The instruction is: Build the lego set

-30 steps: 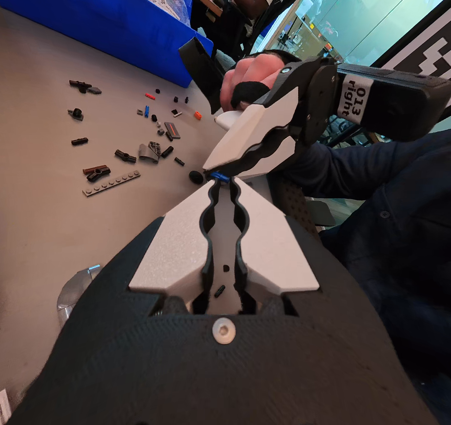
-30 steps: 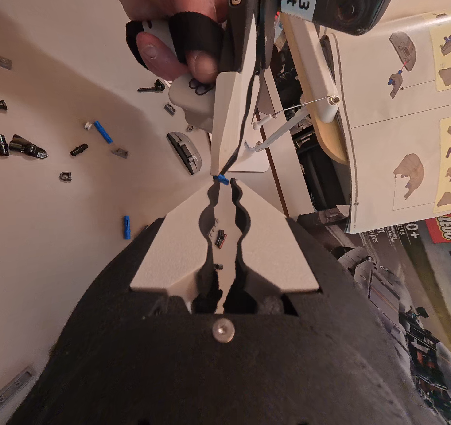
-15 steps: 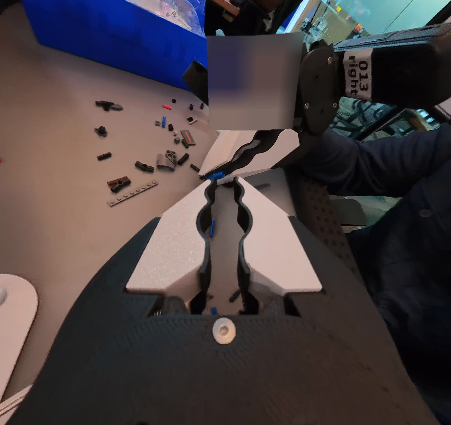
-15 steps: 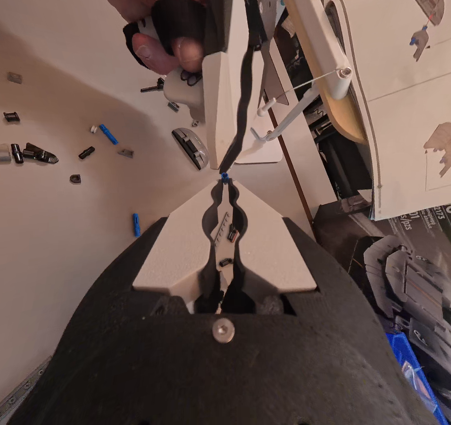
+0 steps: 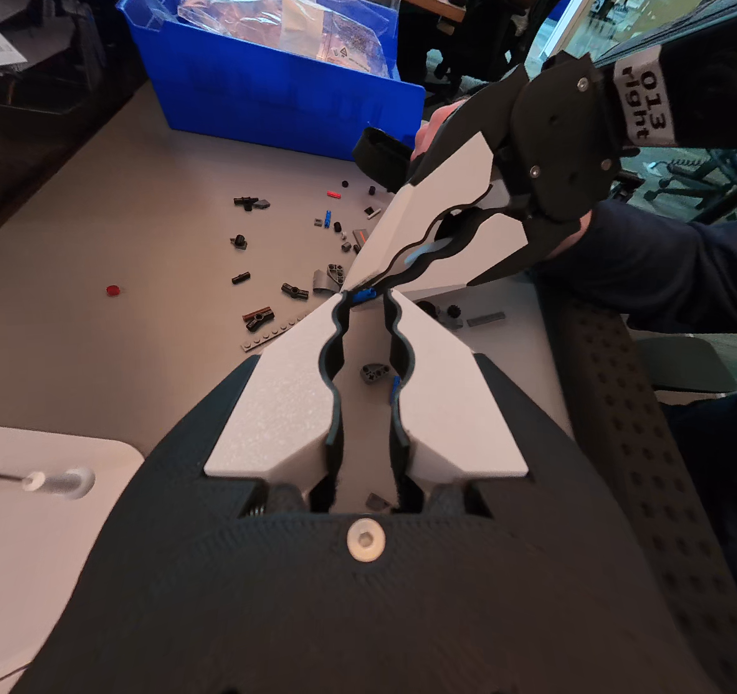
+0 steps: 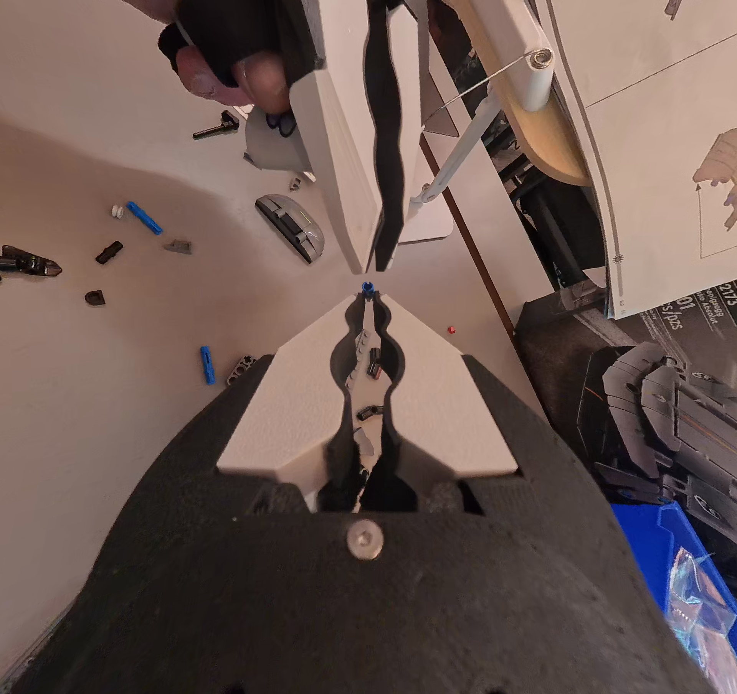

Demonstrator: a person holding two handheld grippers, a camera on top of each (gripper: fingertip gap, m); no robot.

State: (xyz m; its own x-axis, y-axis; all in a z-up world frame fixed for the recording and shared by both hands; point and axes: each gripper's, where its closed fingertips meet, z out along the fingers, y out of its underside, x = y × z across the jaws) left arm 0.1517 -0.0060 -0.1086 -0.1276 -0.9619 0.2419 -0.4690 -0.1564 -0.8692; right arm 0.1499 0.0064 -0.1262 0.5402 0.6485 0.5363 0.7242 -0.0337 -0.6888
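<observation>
A small blue pin (image 6: pixel 367 287) is pinched at the very tips of my right gripper (image 6: pixel 367 296), which is shut on it. In the left wrist view the right gripper (image 5: pixel 361 290) comes in from the upper right and holds the blue pin (image 5: pixel 362 295) in the mouth of my left gripper (image 5: pixel 365 296). The left gripper is open, with a narrow gap between its tips. In the right wrist view the left gripper (image 6: pixel 373 270) points down at the pin from above, a little apart from it. Both grippers are held above the table.
Loose small pieces lie on the tan table: a long grey plate (image 5: pixel 275 334), a red stud (image 5: pixel 113 290), a grey curved part (image 6: pixel 291 232) and blue pins (image 6: pixel 144 218). A blue bin (image 5: pixel 279 89) with bags stands at the back. An instruction booklet (image 6: pixel 658 136) stands on a holder at the right. Left and right tips are no more than a few centimetres apart.
One second ago both grippers' tips met at the blue pin. Now the left jaws have widened and drawn slightly off it, and only the right gripper holds it. Both grippers have tilted.
</observation>
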